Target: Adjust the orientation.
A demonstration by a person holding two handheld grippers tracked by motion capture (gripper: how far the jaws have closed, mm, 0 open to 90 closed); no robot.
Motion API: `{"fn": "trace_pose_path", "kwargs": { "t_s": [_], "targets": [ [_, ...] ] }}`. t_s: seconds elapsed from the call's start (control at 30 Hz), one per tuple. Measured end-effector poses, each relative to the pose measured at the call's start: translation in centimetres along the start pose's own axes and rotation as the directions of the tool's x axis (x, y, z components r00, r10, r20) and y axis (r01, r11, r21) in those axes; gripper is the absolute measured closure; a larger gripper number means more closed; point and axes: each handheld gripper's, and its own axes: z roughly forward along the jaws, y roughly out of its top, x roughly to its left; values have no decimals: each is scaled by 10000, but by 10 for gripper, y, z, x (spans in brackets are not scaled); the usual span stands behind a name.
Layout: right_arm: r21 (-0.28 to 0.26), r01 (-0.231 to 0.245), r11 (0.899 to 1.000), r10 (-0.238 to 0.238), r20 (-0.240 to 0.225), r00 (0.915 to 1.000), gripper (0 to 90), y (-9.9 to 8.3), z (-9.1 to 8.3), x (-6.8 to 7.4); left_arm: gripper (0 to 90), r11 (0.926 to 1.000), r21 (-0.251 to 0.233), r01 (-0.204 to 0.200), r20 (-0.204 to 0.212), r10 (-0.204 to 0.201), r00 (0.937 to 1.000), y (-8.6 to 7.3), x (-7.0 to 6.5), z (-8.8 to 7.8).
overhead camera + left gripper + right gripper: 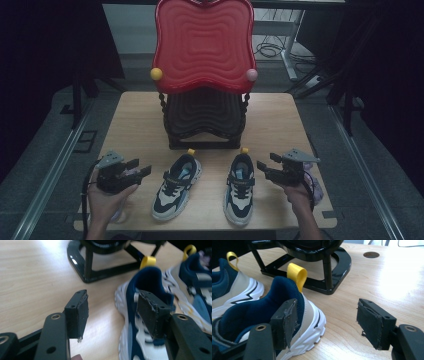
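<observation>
Two navy, white and beige sneakers with yellow heel loops stand side by side near the front of the wooden table (135, 115), toes toward the person. My left gripper (141, 167) is open just left of the left sneaker (177, 187), held in a hand, with nothing between its jaws. In the left gripper view the left gripper (112, 297) frames bare wood and that sneaker's heel (147, 280); the other sneaker (197, 272) lies beyond. My right gripper (265, 162) is open just right of the right sneaker (240, 187). In the right gripper view the right gripper (327, 307) stands beside the heel (279, 287), apart from it.
Behind the sneakers stands a rack with a red wavy top (202, 42) and a black lower tier (202, 125), with a yellow knob (156, 74) and a pink knob (251, 75). Its black base (332, 267) is close behind the heels. A round hole (371, 254) marks the table.
</observation>
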Motion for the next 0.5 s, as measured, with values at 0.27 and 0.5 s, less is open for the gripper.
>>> {"fn": "trace_pose_path", "kwargs": {
  "t_s": [0.27,0.5],
  "targets": [
    [83,29,10000,-29,11,10000,339,0,0,-1,405,9970,305,-712,85,710,9974,13,-12,17],
    [189,-62,9998,61,54,10000,343,0,1,-3,407,9956,382,-851,266,841,9961,15,-15,24]
  ]
}}
